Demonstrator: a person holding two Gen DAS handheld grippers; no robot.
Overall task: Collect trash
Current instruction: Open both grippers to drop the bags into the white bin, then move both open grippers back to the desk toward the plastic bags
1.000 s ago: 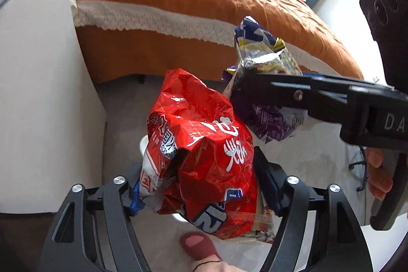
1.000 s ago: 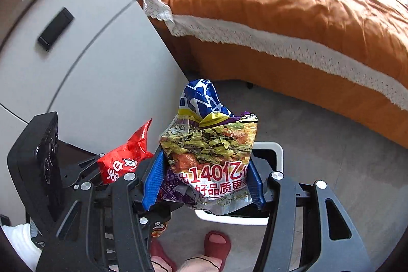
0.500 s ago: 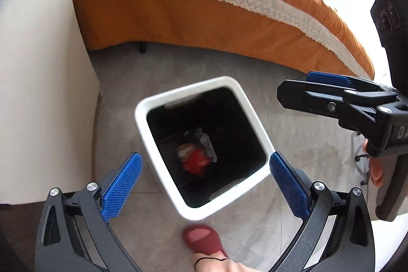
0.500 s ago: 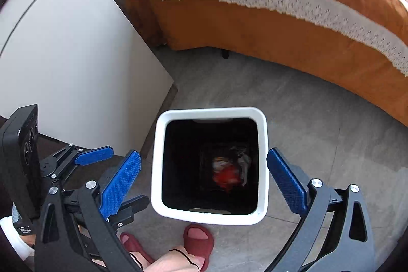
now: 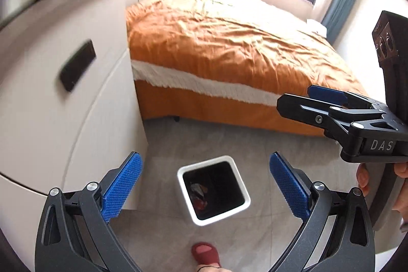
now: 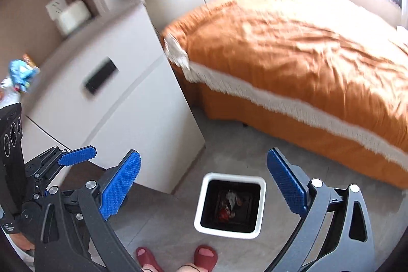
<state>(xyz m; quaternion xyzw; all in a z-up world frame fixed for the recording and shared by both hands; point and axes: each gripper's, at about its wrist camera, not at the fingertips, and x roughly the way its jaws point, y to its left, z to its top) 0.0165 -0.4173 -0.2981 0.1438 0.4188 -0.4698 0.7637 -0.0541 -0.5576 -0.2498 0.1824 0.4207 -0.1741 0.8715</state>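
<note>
A white square trash bin (image 5: 183,171) (image 6: 263,189) stands on the grey floor below both grippers. Crumpled snack wrappers (image 5: 199,194) (image 6: 229,204), red and silvery, lie at its bottom. My left gripper (image 5: 204,186) hangs high above the bin, open, with nothing between its blue pads. My right gripper (image 6: 202,188) is also open and empty above the bin. In the left wrist view the right gripper (image 5: 323,98) shows from the side at the right. The left gripper's blue pad (image 6: 77,156) shows at the lower left of the right wrist view. More colourful wrappers (image 6: 21,73) lie on the cabinet top at far left.
A white nightstand (image 5: 63,106) (image 6: 114,98) with a dark handle stands left of the bin. A bed with an orange cover (image 5: 224,42) (image 6: 306,50) fills the back and right. The person's feet in red slippers (image 5: 205,255) (image 6: 204,255) stand at the bin's near side.
Both grippers opened and dropped the red bag and the purple bag into the bin. Both then rose well above it, so the bin looks smaller and the whole bed comes into view.
</note>
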